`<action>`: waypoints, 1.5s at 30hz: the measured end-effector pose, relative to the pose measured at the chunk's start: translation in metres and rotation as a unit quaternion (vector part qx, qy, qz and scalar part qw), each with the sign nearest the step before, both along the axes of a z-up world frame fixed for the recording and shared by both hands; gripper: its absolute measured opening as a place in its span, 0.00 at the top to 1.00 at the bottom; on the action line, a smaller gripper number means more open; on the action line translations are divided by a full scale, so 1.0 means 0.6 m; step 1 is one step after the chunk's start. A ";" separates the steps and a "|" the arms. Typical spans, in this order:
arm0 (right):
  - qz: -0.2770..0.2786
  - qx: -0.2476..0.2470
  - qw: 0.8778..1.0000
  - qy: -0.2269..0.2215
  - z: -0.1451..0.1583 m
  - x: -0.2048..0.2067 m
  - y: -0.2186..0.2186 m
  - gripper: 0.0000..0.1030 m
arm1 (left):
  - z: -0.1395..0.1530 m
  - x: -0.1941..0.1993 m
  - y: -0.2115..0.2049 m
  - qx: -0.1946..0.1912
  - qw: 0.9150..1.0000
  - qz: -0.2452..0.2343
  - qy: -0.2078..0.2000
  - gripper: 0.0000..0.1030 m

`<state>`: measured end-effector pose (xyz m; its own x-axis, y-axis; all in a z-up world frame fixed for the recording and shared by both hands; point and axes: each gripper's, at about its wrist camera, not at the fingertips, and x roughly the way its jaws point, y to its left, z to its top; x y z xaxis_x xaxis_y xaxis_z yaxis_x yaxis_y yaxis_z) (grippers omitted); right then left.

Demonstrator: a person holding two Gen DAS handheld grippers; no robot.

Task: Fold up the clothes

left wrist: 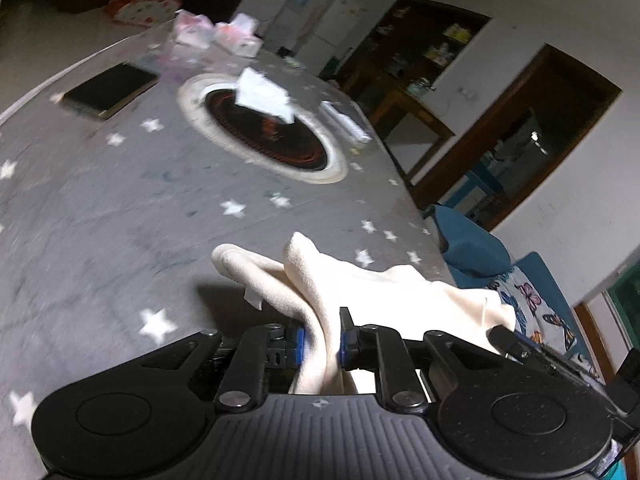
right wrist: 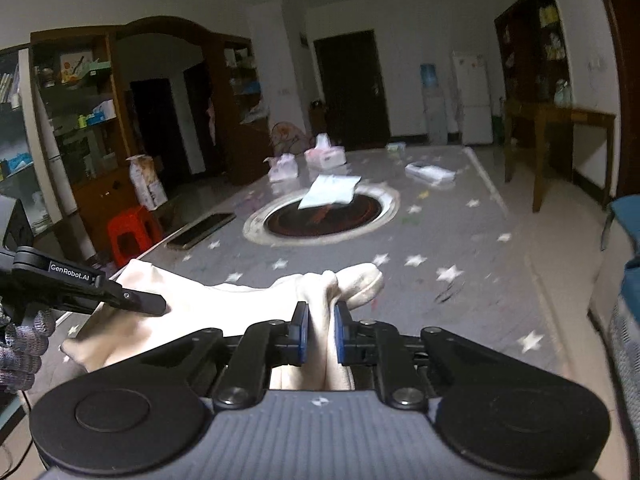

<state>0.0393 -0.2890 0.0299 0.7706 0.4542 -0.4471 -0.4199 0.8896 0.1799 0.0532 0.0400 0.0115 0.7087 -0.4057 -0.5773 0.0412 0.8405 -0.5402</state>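
**Both tools clamped on cream garment**

Left tool (left wrist: pixel 322 334) grips a bunched fold of the cream garment (left wrist: pixel 320 280) at lower centre of frame, above the star-patterned worktop (left wrist: pixel 120 200). Right tool (right wrist: pixel 321 330) pinches another gathered fold, lower centre. The garment spans between both tools. A gloved hand (right wrist: pixel 20 344) shows at lower left.
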 end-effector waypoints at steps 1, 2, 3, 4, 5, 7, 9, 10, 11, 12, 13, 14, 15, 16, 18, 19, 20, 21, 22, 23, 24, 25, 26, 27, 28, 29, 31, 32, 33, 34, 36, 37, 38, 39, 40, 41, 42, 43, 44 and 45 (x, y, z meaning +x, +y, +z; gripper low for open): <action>-0.005 -0.001 1.000 -0.005 0.006 0.001 -0.005 0.89 | 0.005 0.005 -0.007 0.002 1.000 -0.005 -0.003 0.84; -0.009 -0.003 1.000 -0.010 0.012 0.001 -0.010 0.89 | 0.011 0.011 -0.016 0.005 1.000 -0.010 -0.007 0.84; -0.014 -0.006 1.000 -0.015 0.018 0.002 -0.014 0.89 | 0.016 0.018 -0.024 0.008 1.000 -0.015 -0.010 0.84; -0.018 -0.009 1.000 -0.021 0.023 0.003 -0.018 0.89 | 0.020 0.024 -0.031 0.011 1.000 -0.019 -0.013 0.84; -0.023 -0.012 0.999 -0.026 0.028 0.003 -0.022 0.89 | 0.024 0.031 -0.039 0.013 1.000 -0.024 -0.016 0.84; -0.030 -0.015 0.999 -0.033 0.036 0.006 -0.031 0.89 | 0.031 0.045 -0.056 0.020 0.999 -0.032 -0.021 0.84; -0.040 -0.019 0.998 -0.038 0.041 0.010 -0.041 0.89 | 0.035 0.060 -0.073 0.030 0.999 -0.038 -0.025 0.84; -0.044 -0.020 0.998 -0.040 0.042 0.014 -0.047 0.89 | 0.035 0.067 -0.080 0.033 0.998 -0.041 -0.025 0.84; -0.048 -0.021 0.998 -0.040 0.043 0.017 -0.053 0.89 | 0.035 0.073 -0.087 0.037 0.998 -0.043 -0.025 0.84; -0.052 -0.023 0.998 -0.040 0.042 0.020 -0.057 0.89 | 0.035 0.080 -0.093 0.040 0.998 -0.046 -0.025 0.84; -0.056 -0.024 0.997 -0.040 0.042 0.024 -0.062 0.89 | 0.035 0.087 -0.100 0.044 0.998 -0.049 -0.025 0.84; -0.060 -0.026 0.997 -0.041 0.042 0.027 -0.066 0.89 | 0.035 0.094 -0.107 0.047 0.997 -0.052 -0.025 0.84; -0.063 -0.029 0.997 -0.041 0.042 0.031 -0.070 0.89 | 0.035 0.100 -0.114 0.051 0.997 -0.054 -0.025 0.84; -0.066 -0.031 0.997 -0.040 0.041 0.035 -0.073 0.89 | 0.034 0.107 -0.121 0.055 0.997 -0.057 -0.024 0.84; -0.073 -0.032 0.996 -0.037 0.036 0.044 -0.083 0.89 | 0.030 0.119 -0.133 0.062 0.996 -0.061 -0.020 0.84; -0.075 -0.033 0.996 -0.036 0.034 0.047 -0.086 0.89 | 0.027 0.124 -0.138 0.064 0.996 -0.062 -0.017 0.84; -0.078 -0.034 0.996 -0.034 0.031 0.051 -0.089 0.89 | 0.024 0.127 -0.141 0.066 0.996 -0.064 -0.015 0.84; -0.080 -0.035 0.996 -0.032 0.028 0.054 -0.091 0.89 | 0.020 0.130 -0.144 0.068 0.995 -0.065 -0.013 0.84; -0.081 -0.037 0.996 -0.029 0.024 0.058 -0.093 0.89 | 0.017 0.134 -0.148 0.071 0.995 -0.067 -0.011 0.84; -0.084 -0.039 0.995 -0.027 0.019 0.061 -0.095 0.89 | 0.014 0.137 -0.151 0.073 0.995 -0.068 -0.009 0.84; -0.085 -0.039 0.995 -0.023 0.014 0.063 -0.097 0.89 | 0.011 0.140 -0.154 0.075 0.995 -0.070 -0.007 0.84; -0.086 -0.039 0.995 -0.019 0.009 0.066 -0.099 0.89 | 0.007 0.144 -0.158 0.077 0.994 -0.071 -0.005 0.84; -0.088 -0.040 0.995 -0.016 0.005 0.068 -0.100 0.89 | 0.004 0.147 -0.161 0.080 0.994 -0.072 -0.003 0.84; -0.089 -0.041 0.995 -0.012 -0.001 0.072 -0.102 0.89 | 0.001 0.150 -0.164 0.082 0.994 -0.074 -0.002 0.84; -0.091 -0.041 0.995 -0.010 -0.006 0.074 -0.104 0.89 | -0.001 0.152 -0.166 0.085 0.994 -0.074 0.000 0.84; -0.092 -0.042 0.995 -0.007 -0.010 0.077 -0.105 0.89 | -0.004 0.155 -0.168 0.088 0.993 -0.075 0.001 0.84; -0.094 -0.044 0.995 -0.002 -0.017 0.081 -0.107 0.89 | -0.010 0.159 -0.171 0.092 0.993 -0.076 0.004 0.84; -0.095 -0.045 0.994 -0.001 -0.019 0.082 -0.108 0.89 | -0.013 0.162 -0.171 0.094 0.993 -0.076 0.006 0.84; -0.096 -0.047 0.994 0.001 -0.022 0.084 -0.109 0.89 | -0.016 0.163 -0.172 0.095 0.992 -0.077 0.007 0.84; -0.097 -0.049 0.994 0.003 -0.025 0.086 -0.110 0.89 | -0.019 0.164 -0.172 0.097 0.992 -0.077 0.008 0.84; -0.099 -0.053 0.994 0.008 -0.031 0.091 -0.112 0.89 | -0.024 0.167 -0.172 0.102 0.992 -0.076 0.011 0.84; -0.100 -0.056 0.993 0.010 -0.035 0.095 -0.113 0.89 | -0.027 0.168 -0.172 0.103 0.992 -0.076 0.014 0.84; -0.100 -0.057 0.993 0.014 -0.039 0.098 -0.113 0.89 | -0.030 0.169 -0.171 0.105 0.992 -0.075 0.016 0.83; -0.101 -0.059 0.993 0.018 -0.043 0.101 -0.113 0.89 | -0.033 0.170 -0.170 0.107 0.991 -0.074 0.018 0.83; -0.101 -0.061 0.993 0.022 -0.047 0.104 -0.113 0.89 | -0.036 0.171 -0.169 0.110 0.991 -0.073 0.020 0.81; -0.103 -0.062 0.992 0.026 -0.051 0.107 -0.113 0.89 | -0.039 0.172 -0.169 0.114 0.991 -0.072 0.022 0.79; -0.104 -0.063 0.992 0.030 -0.055 0.110 -0.114 0.88 | -0.042 0.172 -0.168 0.119 0.990 -0.070 0.023 0.77; -0.106 -0.064 0.992 0.035 -0.059 0.113 -0.116 0.88 | -0.044 0.173 -0.166 0.123 0.990 -0.068 0.024 0.76; -0.108 -0.066 0.991 0.039 -0.064 0.116 -0.117 0.88 | -0.046 0.173 -0.164 0.125 0.990 -0.066 0.025 0.76; -0.109 -0.067 0.991 0.044 -0.068 0.119 -0.119 0.88 | -0.047 0.173 -0.161 0.126 0.990 -0.065 0.026 0.75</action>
